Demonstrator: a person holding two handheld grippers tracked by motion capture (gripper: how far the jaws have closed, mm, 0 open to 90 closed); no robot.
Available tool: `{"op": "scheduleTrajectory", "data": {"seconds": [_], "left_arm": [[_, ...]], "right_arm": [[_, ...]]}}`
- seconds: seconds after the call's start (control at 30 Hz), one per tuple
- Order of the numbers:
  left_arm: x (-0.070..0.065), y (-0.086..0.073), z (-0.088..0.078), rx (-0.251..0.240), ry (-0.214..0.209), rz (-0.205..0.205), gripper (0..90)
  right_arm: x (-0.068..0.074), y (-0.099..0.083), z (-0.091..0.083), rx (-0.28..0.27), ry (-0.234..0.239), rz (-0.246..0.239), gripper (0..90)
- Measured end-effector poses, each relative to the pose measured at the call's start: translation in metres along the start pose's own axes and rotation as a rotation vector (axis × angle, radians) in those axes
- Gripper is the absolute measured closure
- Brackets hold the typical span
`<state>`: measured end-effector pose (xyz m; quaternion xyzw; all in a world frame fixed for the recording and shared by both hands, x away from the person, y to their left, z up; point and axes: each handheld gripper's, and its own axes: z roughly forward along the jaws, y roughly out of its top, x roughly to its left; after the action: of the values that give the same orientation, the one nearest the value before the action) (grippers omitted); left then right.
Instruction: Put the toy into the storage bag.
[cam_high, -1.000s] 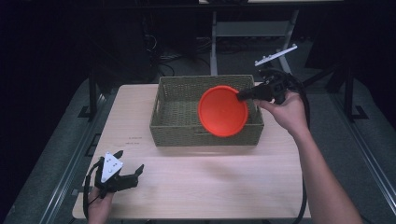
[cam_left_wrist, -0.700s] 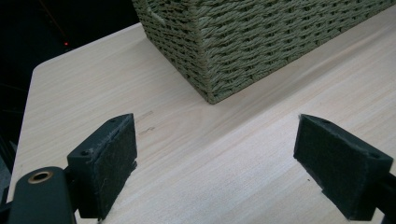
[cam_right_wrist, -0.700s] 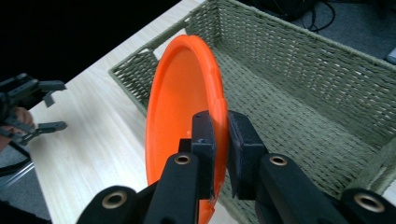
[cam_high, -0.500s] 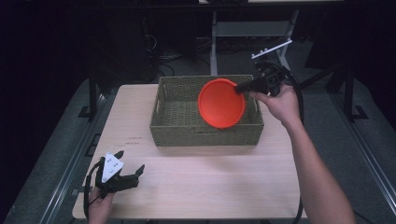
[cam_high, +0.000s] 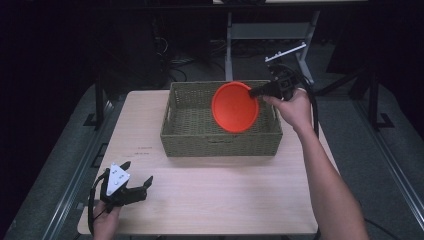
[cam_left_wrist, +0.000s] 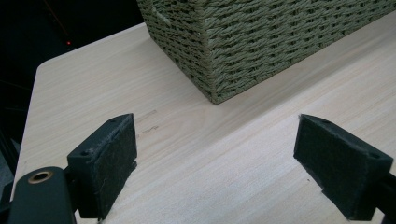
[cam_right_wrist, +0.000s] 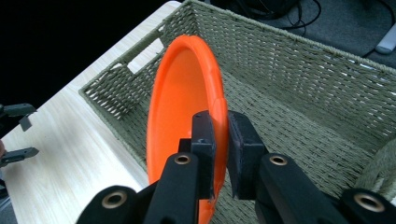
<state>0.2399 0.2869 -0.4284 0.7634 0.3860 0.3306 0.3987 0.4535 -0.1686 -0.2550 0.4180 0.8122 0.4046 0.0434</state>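
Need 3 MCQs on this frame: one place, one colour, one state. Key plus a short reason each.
1. Where is the plate?
A. flat on the table
B. held on edge over the wicker basket
C. under the basket

2. What colour is the plate?
A. blue
B. white
C. orange

3. What state is the left claw in?
A. open, nothing between its pads
B. shut on the plate
C. shut on the basket rim

Key:
1 B, the right claw pinches the plate's rim and holds it upright above the basket's inside.
2 C, it is plainly orange in the high view and the right gripper view.
3 A, in the left gripper view the pads stand wide apart over bare table.
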Motion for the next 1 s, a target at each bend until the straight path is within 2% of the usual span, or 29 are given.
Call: {"op": "scheduleTrajectory", "data": {"seconds": [0.2, 0.37, 0.57, 1.0], "left_arm": [[-0.002, 0.001, 0.001, 0.001, -0.007, 0.014, 12.8], [-0.001, 0.0, 0.0, -0.006, -0.005, 0.0, 12.8], [-0.002, 0.001, 0.002, -0.004, -0.009, 0.01, 12.8], [-0.001, 0.0, 0.001, 0.0, -0.006, 0.009, 12.8]], "right_arm": [[-0.005, 0.001, 0.007, 0.001, 0.005, 0.018, 81.6], [-0.008, 0.001, 0.014, 0.01, -0.022, 0.034, 81.6], [-0.012, 0.001, 0.018, 0.005, -0.042, 0.049, 81.6], [-0.018, -0.002, 0.034, -0.002, -0.039, 0.085, 81.6]]}}
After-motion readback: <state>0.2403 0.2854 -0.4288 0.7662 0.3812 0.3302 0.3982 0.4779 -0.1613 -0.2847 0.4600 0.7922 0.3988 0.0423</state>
